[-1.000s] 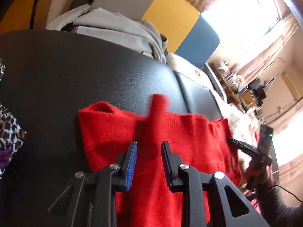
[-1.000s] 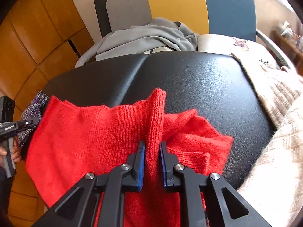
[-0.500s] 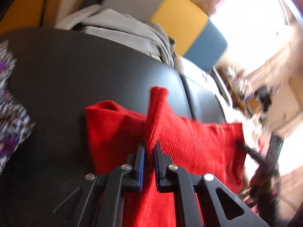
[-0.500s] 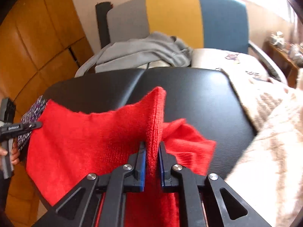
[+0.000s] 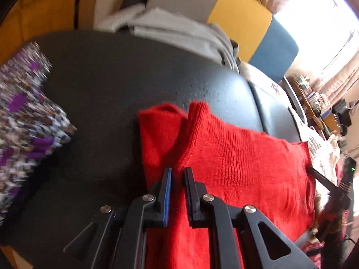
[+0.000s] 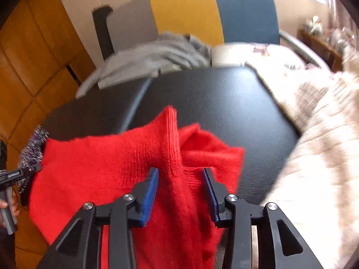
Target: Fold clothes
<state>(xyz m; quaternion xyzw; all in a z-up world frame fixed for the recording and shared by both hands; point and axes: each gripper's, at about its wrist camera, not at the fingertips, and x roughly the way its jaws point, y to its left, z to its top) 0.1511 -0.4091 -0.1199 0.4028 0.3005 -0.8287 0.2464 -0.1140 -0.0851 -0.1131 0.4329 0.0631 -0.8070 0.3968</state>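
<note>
A red knit sweater lies spread on a black padded table. My left gripper is shut on a raised fold of the sweater near its left edge. My right gripper is open, its jaws wide apart on either side of a raised ridge of the red sweater near its right edge. The right gripper also shows at the far right of the left wrist view, and the left gripper at the left edge of the right wrist view.
A purple leopard-print garment lies at the table's left end. A cream knit garment lies at the right end. A grey sweatshirt sits on a grey, yellow and blue chair behind the table. Orange wall panels stand left.
My left gripper has shut on a fold of the red sweater. My right gripper has opened and let go of its fold, which has slumped a little.
</note>
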